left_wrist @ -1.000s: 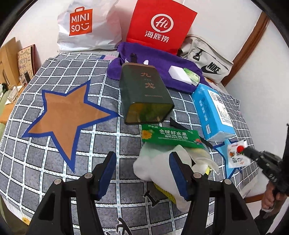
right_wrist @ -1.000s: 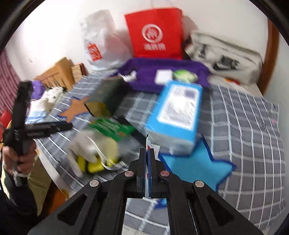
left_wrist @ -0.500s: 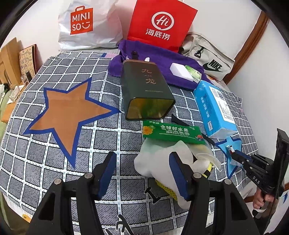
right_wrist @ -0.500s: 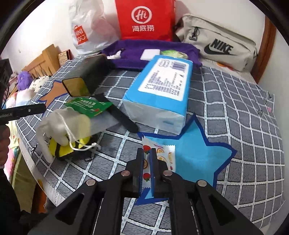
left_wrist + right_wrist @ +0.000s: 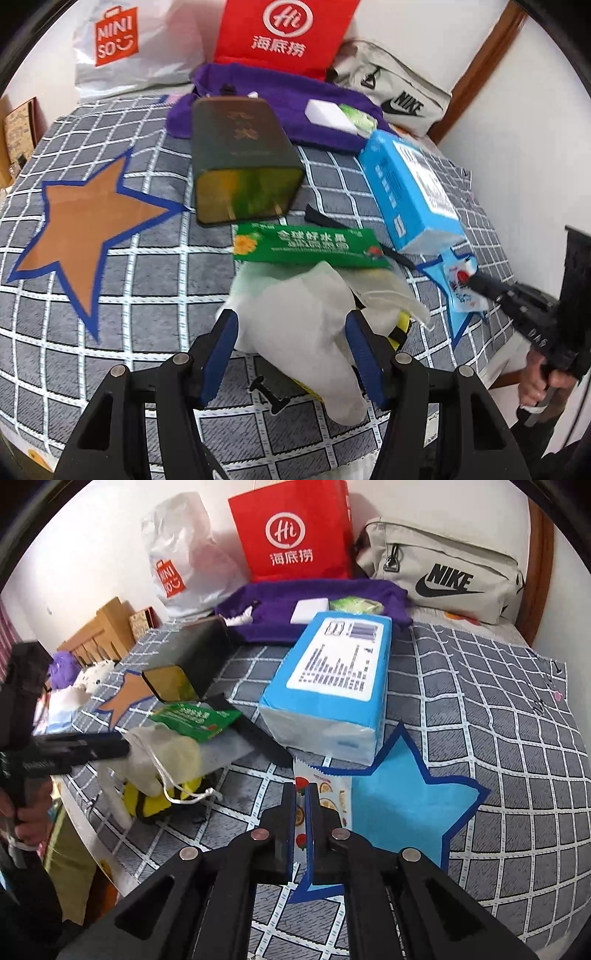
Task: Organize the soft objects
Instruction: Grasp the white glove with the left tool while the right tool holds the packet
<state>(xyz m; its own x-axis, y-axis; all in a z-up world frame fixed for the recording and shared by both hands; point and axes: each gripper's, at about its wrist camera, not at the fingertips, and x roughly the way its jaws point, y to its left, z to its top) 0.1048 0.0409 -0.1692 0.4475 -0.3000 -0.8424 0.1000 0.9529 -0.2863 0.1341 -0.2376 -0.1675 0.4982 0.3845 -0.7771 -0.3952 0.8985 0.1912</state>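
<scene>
Left tool: moved in, now straddling white pouch (half open, not gripping). Right tool: clamped on sachet. Readable: MINISO bag, NIKE bag.

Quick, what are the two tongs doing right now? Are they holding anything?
Left tongs: open, around the white cloth bag, not squeezing it.
Right tongs: shut on the fruit-print packet.
</scene>
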